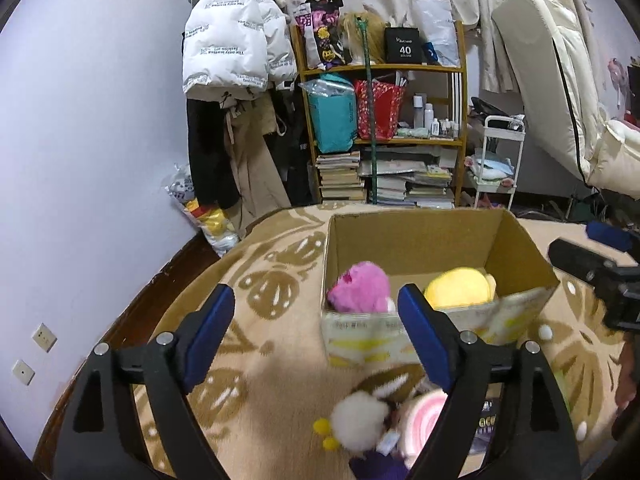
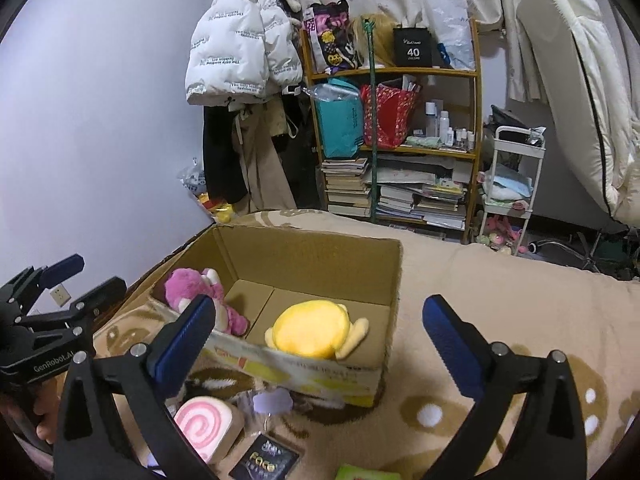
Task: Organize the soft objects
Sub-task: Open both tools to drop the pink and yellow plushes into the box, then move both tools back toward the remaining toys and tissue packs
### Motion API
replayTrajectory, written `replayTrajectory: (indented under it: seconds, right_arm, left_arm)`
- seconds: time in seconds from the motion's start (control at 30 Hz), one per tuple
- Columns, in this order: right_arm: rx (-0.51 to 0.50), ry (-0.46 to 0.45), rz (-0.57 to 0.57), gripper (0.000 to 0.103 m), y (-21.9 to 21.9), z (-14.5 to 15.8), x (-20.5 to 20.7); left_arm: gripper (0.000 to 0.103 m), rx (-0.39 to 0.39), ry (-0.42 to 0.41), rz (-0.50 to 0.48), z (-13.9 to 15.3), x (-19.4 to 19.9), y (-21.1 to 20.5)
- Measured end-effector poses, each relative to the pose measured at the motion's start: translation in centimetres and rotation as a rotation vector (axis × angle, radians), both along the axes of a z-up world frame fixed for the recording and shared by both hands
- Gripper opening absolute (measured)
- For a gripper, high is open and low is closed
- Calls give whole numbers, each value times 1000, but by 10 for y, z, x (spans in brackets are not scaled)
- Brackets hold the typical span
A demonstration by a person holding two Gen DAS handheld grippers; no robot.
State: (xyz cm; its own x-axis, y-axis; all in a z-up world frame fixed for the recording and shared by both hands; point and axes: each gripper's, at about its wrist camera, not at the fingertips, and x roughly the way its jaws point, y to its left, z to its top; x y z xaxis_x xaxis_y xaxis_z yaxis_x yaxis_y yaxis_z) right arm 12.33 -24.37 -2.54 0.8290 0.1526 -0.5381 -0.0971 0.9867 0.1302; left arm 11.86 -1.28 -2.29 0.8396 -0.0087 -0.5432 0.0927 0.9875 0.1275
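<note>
**Both claws spread wide above the box, two plush toys inside**

We are looking down over the open brown cardboard box (image 2: 304,264) sitting on the beige blanket with brown leaf pattern (image 2: 500,292). Inside it, the fuzzy pink plush toy (image 2: 192,286) lies at the left end against the wall, and the round yellow plush toy (image 2: 314,330) rests near the front wall, towards the middle; the two are apart, with bare cardboard floor between them.

Our right claw (image 2: 320,334) is released, its blue pads spread wide with nothing between them, hovering in front of the box's near wall. Our left claw (image 1: 316,320) is released as well, jaws parted and gripping nothing, poised over the blanket beside the box's left front corner.

On the blanket just in front of the box, more soft things wait: the pink-and-white swirl roll cushion (image 2: 206,428), a fluffy white pompom toy with yellow balls (image 1: 358,420), and a small dark printed card packet (image 2: 264,466) next to the roll. A green edge peeks in at the bottom of the right view; we cannot tell what it is.

Behind, the wooden shelf stacked with books and bags (image 2: 394,140) stands against the curtain.
</note>
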Motion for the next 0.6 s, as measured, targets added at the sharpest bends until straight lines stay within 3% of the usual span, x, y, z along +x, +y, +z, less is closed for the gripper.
replayTrajectory:
  seconds: [0.3, 0.6]
  right_arm:
    - [23, -7, -29, 103, -7, 11, -36]
    - [15, -5, -40, 103, -3, 14, -63]
  left_arm:
    - [99, -13, 9, 6, 9, -34, 6]
    - [99, -58, 57, -7, 13, -64, 11]
